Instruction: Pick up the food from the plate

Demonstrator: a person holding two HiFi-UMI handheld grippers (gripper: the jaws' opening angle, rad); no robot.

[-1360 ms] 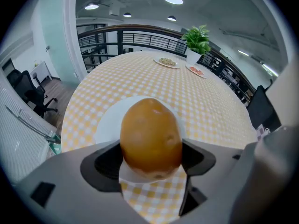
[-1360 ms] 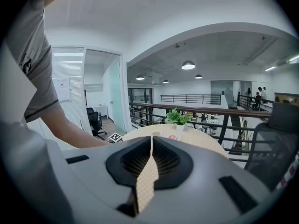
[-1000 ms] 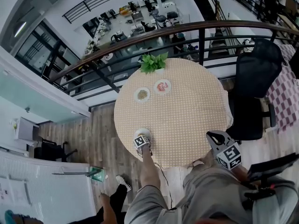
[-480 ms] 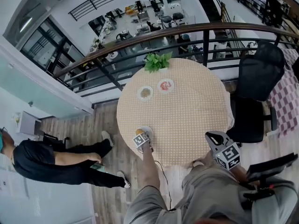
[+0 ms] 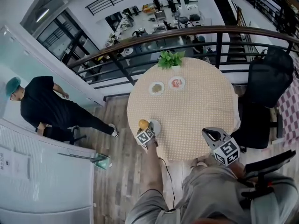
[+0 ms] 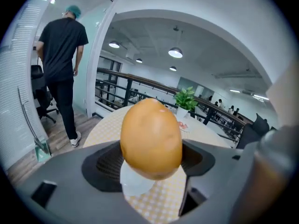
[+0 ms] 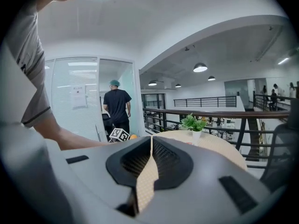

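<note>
An orange, egg-shaped piece of food (image 6: 152,139) sits between the jaws of my left gripper (image 6: 152,164), which is shut on it. In the head view the food (image 5: 143,124) hangs just left of a small white plate (image 5: 156,127) at the round table's near-left edge, with the left gripper (image 5: 144,129) behind it. The plate (image 6: 134,185) shows below the food in the left gripper view. My right gripper (image 5: 209,133) hovers at the table's near-right edge. Its jaws (image 7: 150,157) are shut with nothing between them.
The round, checked table (image 5: 201,108) carries two small plates of food (image 5: 156,88) (image 5: 176,82) and a potted plant (image 5: 170,59) at its far side. A railing (image 5: 140,43) runs behind. A black chair (image 5: 268,78) stands right. A person in black (image 5: 44,106) stands left.
The left gripper has lifted the orange food off the white plate and carried it slightly left. A person has walked into view at the left. The right gripper has barely moved.
</note>
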